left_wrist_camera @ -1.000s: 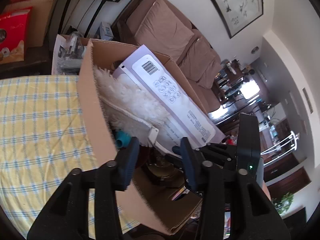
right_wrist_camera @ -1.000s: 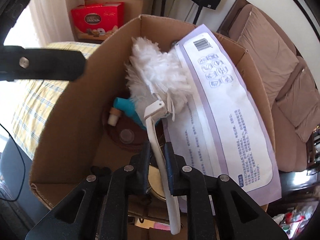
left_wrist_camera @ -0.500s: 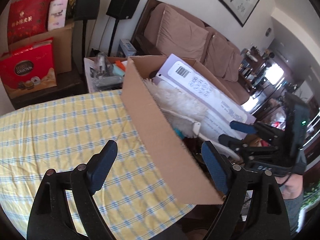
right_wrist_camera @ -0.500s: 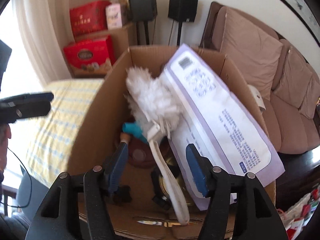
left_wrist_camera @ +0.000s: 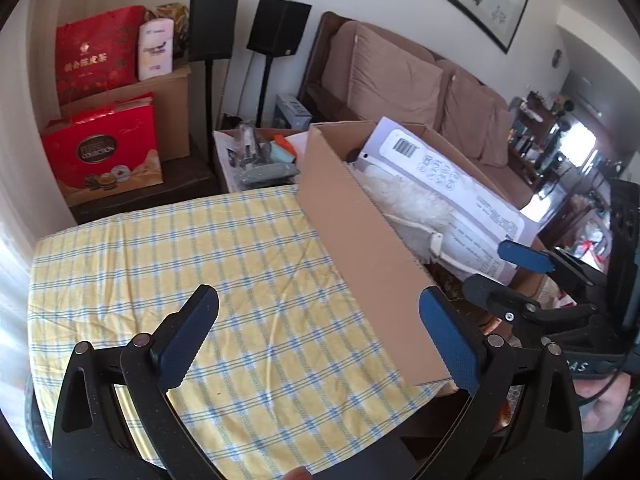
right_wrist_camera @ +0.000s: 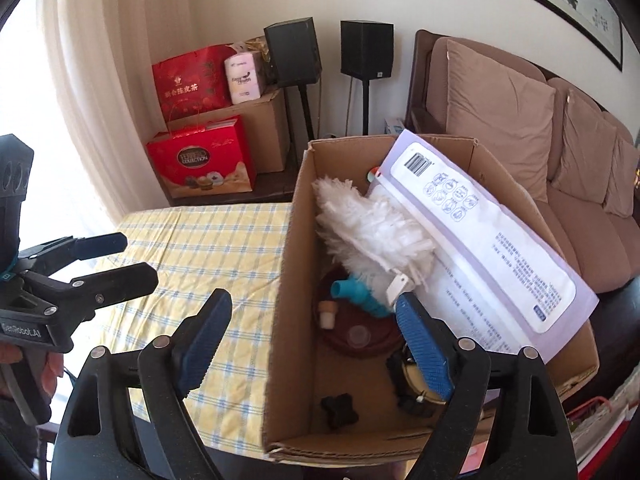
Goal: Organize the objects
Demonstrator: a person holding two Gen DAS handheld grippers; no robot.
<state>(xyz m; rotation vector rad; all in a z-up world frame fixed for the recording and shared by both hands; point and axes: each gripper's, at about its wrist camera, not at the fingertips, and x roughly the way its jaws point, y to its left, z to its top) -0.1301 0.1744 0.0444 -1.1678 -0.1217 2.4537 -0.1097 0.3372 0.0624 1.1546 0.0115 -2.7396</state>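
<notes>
Cardboard fills the right half of the left wrist view: an open cardboard box (left_wrist_camera: 372, 264) stands on the yellow checked tablecloth (left_wrist_camera: 192, 256), its near wall running away from the camera. Over its rim show a white fluffy duster (left_wrist_camera: 404, 200) and a long white and lilac package (left_wrist_camera: 452, 184) leaning up out of the box. The left gripper (left_wrist_camera: 320, 332) hangs above the cloth beside the box, its jaws opening wide with nothing between them but cloth and the box's near corner behind. The right gripper (left_wrist_camera: 508, 268) shows at the right edge, over the box

From the right wrist view the box (right_wrist_camera: 288, 280) is seen from above. The duster (right_wrist_camera: 372, 232) lies inside with its white handle toward the camera, against the package (right_wrist_camera: 484, 232), which rests slanted on the right wall. Under the duster lie a teal tube (right_wrist_camera: 356, 292), a dark red round lid (right_wrist_camera: 356, 336), a cork stopper (right_wrist_camera: 328, 316) and a black knob (right_wrist_camera: 340, 408). The right gripper (right_wrist_camera: 316, 340) is above the box's near end, jaws opening, gripping nothing. The left gripper (right_wrist_camera: 104, 260) is at the left, over the cloth (right_wrist_camera: 200, 248)
</notes>
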